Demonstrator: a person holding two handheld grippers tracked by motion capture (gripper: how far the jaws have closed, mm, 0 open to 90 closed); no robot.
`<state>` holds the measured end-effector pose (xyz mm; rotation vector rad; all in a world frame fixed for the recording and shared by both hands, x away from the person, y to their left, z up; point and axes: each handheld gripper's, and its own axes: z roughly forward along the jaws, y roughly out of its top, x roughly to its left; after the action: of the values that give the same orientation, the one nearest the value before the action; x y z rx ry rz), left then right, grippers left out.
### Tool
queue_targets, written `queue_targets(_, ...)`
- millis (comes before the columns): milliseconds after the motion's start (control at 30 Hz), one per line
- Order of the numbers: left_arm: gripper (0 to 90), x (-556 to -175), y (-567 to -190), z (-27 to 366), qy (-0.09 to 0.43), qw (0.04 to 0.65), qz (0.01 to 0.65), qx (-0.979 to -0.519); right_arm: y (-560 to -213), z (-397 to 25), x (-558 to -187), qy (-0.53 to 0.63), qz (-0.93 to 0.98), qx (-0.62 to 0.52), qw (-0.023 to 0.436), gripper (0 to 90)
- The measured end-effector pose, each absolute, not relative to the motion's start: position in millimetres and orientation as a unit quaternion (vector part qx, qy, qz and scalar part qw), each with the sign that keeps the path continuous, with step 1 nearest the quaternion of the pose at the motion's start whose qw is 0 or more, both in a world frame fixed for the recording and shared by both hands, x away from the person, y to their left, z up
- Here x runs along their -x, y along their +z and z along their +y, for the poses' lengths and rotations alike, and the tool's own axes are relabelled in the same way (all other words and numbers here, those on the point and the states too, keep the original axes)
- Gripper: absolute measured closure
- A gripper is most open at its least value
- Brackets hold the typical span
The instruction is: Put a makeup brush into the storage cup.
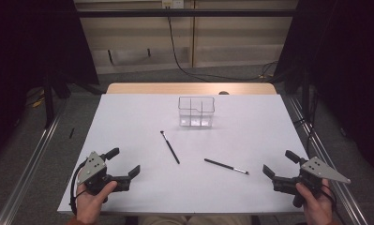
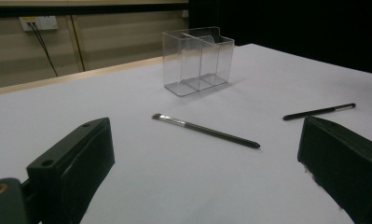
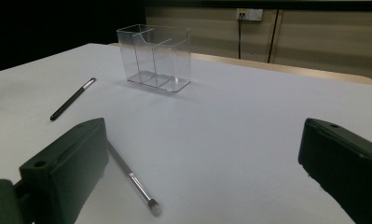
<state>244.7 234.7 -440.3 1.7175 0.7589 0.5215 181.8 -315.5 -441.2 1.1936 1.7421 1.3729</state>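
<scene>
I have both grippers low at the near edge of the white table (image 1: 128, 117), each with its jaws spread wide and nothing between them: the left gripper (image 1: 123, 165) at the near left, the right gripper (image 1: 279, 164) at the near right.

Two slim black makeup brushes lie flat on the table between them. The left brush (image 1: 169, 147) sits left of centre, its bristle tip pointing far and slightly left; the right brush (image 1: 226, 166) lies closer to my right gripper, its silver ferrule and tip toward the right. They are apart from each other and from the clear three-compartment organiser (image 1: 196, 111), which stands upright at the far centre.

I judge the brushes light, stiff and thin, with smooth handles that could roll or slide away under a jaw. Lying flush on the surface, they leave little to get under, so I would pinch each across the middle of its black handle, jaws straddling it squarely, and keep off the soft bristles. The organiser looks like hard, light plastic that a nudge might tip.

I can read no brand, label or writing on any of these.
</scene>
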Motion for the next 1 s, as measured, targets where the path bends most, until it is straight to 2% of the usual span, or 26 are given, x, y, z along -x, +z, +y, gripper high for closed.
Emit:
queue_targets(467,3.5,-257.8,-430.1,217.4,0.214,0.546,0.324,-0.743,-440.8,-311.5,-182.7,0.521,0.663,-0.445,0.302,1.0)
queue_targets(633,4.8,-263.9,-423.9,207.8,0.173,0.563,0.310,-0.747,-441.3,-311.7,-183.9,0.520,0.666,-0.443,0.300,0.9)
queue_targets(1000,5.1,-279.7,-424.3,191.7,0.191,0.536,0.309,-0.762,-441.3,-310.1,-184.2,0.522,0.666,-0.443,0.297,0.9)
